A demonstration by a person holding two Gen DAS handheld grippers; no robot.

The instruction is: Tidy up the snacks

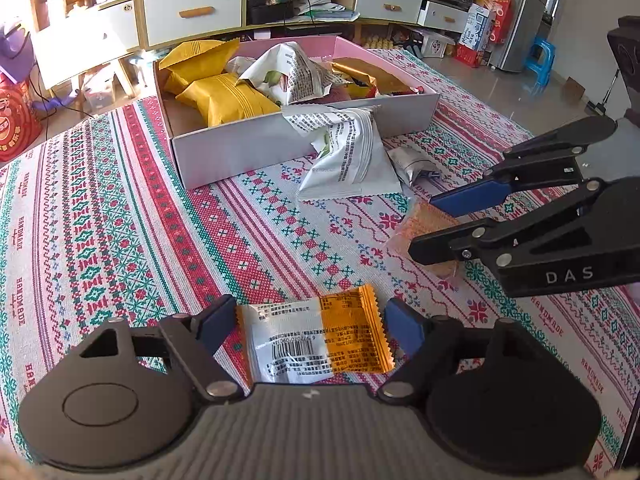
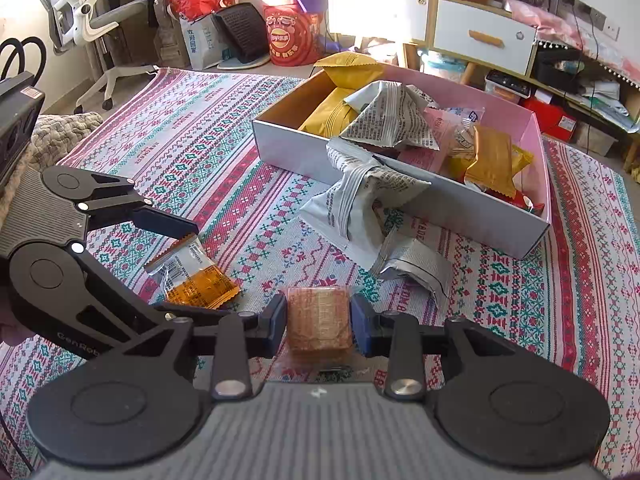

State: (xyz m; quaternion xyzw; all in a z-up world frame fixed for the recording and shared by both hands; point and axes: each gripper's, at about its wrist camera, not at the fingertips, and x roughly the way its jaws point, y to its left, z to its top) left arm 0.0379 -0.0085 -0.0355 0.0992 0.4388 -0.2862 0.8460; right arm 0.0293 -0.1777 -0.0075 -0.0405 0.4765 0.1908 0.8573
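Observation:
An orange-and-white snack packet [image 1: 320,340] lies on the patterned cloth between the pads of my left gripper [image 1: 312,324]. Both pads touch its ends, so the gripper is shut on it across its length. From the right wrist view the same packet [image 2: 196,276] looks slightly bowed between the left gripper's fingers [image 2: 172,224]. My right gripper [image 2: 320,320] is shut on a square brown biscuit in a clear wrapper [image 2: 320,312], low over the cloth. It also shows in the left wrist view as the right gripper [image 1: 423,224] around the biscuit [image 1: 408,224]. The pink-and-white box [image 1: 224,152] holds several packets.
A large grey-white printed packet [image 1: 352,156] leans on the box's front wall, and a small silver packet [image 1: 412,162] lies beside it. Yellow packets [image 2: 340,108] fill the box's far end. Cabinets, bags and an office chair [image 2: 92,12] stand beyond the cloth.

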